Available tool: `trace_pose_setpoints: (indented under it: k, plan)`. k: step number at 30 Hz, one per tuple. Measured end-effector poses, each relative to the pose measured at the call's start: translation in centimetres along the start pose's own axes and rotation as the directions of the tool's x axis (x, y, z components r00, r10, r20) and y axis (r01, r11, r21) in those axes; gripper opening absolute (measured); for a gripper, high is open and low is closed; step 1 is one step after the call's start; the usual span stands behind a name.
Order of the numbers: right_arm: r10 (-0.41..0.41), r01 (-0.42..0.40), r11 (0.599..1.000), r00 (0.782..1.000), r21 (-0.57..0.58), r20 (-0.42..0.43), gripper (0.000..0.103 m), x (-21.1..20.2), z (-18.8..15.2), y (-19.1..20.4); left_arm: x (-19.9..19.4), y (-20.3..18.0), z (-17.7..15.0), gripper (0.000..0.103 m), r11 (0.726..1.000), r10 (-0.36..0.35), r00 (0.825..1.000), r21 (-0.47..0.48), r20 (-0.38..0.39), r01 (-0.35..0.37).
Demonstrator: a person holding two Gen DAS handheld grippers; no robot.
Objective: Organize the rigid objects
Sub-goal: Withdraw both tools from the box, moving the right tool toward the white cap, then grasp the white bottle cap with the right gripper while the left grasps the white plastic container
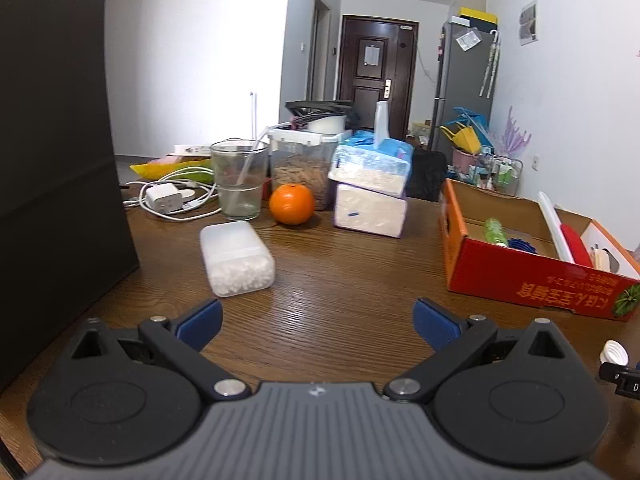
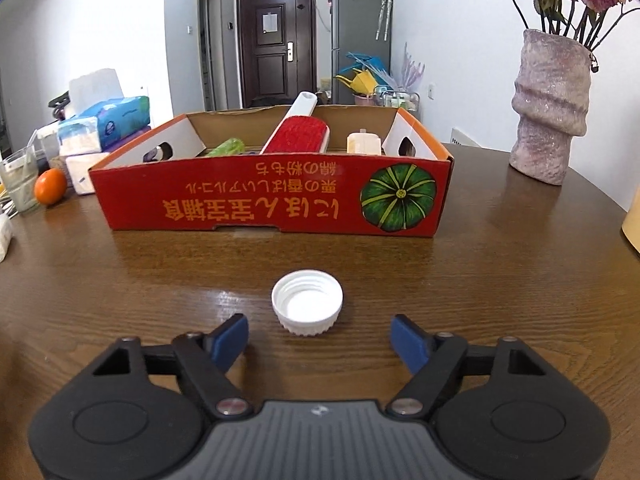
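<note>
A white screw cap (image 2: 307, 303) lies upside down on the wooden table, just ahead of my right gripper (image 2: 320, 338). Its blue pads stand apart on either side, not touching the cap. Behind the cap stands a red cardboard box (image 2: 272, 204) holding a red-and-white brush (image 2: 298, 130), a green item and a cream one. My left gripper (image 1: 318, 326) is open over bare wood. A frosted plastic case of white pellets (image 1: 236, 258) lies ahead of it to the left. The cap (image 1: 614, 352) also shows at the left wrist view's right edge, with the box (image 1: 532, 280) beyond.
An orange (image 1: 292, 204), a glass with a straw (image 1: 239, 178), stacked tissue packs (image 1: 372, 188), a charger with cables (image 1: 168, 196) and a food jar crowd the far left. A black bag (image 1: 52, 152) rises at the left. A stone-like vase with flowers (image 2: 554, 108) stands at the right.
</note>
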State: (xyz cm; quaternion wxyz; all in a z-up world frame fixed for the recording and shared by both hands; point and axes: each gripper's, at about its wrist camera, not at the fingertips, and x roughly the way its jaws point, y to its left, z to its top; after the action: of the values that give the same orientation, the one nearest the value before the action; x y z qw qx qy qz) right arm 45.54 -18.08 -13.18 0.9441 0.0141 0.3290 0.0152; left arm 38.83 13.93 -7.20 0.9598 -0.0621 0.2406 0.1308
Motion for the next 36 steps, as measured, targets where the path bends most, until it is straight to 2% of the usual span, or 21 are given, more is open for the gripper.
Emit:
trace_pose_setpoints:
  k: [7,9,23,28,36]
  plan:
    - [-0.011,0.011,1.000,1.000,0.006,0.004,0.058,1.1,0.8,0.6,0.4,1.8,0.4,0.103,1.000,0.013,1.000,-0.024,-0.001,-0.013]
    - [-0.011,0.011,1.000,1.000,-0.001,0.011,0.039,1.2,1.0,0.8,0.5,2.0,0.5,0.103,1.000,0.016,1.000,-0.026,0.001,-0.016]
    - [-0.059,0.057,0.997,0.997,0.047,0.040,0.039,1.6,1.7,0.2,3.8,3.9,1.2,0.103,0.997,0.057,0.998,-0.060,-0.029,-0.058]
    - [-0.071,0.067,0.995,0.996,0.072,0.050,0.039,1.6,1.9,-0.5,6.0,4.0,1.6,0.103,0.997,0.073,0.997,-0.028,-0.039,-0.074]
    - [-0.082,0.076,0.992,0.995,0.097,0.059,0.039,1.6,2.0,-1.1,9.3,4.9,2.3,0.103,0.998,0.056,0.996,-0.007,-0.069,-0.056]
